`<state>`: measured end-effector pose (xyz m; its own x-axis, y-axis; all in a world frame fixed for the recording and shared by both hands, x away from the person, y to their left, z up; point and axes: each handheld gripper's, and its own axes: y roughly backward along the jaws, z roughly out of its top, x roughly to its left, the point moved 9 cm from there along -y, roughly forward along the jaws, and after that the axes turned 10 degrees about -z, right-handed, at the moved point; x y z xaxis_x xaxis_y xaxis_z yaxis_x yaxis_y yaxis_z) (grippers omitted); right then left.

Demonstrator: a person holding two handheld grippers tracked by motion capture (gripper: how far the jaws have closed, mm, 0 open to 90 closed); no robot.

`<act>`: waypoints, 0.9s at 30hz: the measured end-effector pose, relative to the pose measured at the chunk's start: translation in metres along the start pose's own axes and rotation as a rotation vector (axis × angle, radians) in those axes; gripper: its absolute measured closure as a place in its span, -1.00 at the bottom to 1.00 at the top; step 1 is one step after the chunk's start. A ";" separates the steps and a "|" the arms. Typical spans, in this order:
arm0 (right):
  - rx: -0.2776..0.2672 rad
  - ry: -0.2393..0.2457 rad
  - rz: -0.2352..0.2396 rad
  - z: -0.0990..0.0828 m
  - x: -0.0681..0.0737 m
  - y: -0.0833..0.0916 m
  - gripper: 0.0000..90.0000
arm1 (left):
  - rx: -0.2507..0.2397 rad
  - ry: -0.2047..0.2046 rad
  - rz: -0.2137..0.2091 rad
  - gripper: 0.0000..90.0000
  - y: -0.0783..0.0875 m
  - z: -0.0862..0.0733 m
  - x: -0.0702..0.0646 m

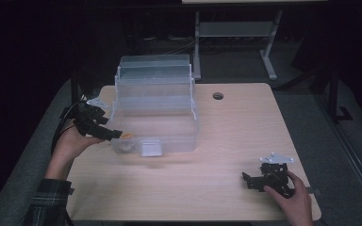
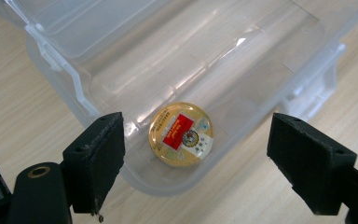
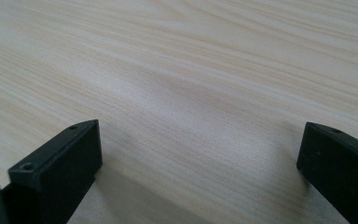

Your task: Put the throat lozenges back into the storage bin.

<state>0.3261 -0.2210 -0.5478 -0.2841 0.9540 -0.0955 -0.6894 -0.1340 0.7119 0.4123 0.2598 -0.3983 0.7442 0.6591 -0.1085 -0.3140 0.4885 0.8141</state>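
A: What's nearest to me?

B: My right claw sits low at the near right of the table, jaws spread wide with bare wood grain between them, gripping nothing.

A: And my left?

B: My left claw is at the near left corner of the clear plastic box, jaws spread, empty, hanging over the rim.

A: Where's the thing I'm working on?

B: The round gold tin, red label facing up, lies flat on the box floor close to that rounded corner, between my left jaws in the left gripper view but untouched.

A: Farther back?

B: The box's open lid stands up at the far side.
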 end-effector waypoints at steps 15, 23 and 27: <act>0.000 0.002 0.001 0.000 0.000 0.000 -1.00 | -0.038 -0.021 0.000 -0.59 0.002 -0.023 -0.029; 0.000 0.001 0.000 0.000 0.000 0.000 -1.00 | -0.058 -0.028 -0.014 -0.59 -0.006 -0.042 -0.049; 0.000 0.002 0.000 0.000 0.000 0.000 -1.00 | -0.070 -0.028 -0.020 -0.59 -0.012 -0.052 -0.055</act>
<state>0.3261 -0.2210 -0.5479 -0.2849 0.9537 -0.0968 -0.6896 -0.1337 0.7117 0.3444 0.2470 -0.4318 0.7667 0.6330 -0.1071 -0.3391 0.5410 0.7696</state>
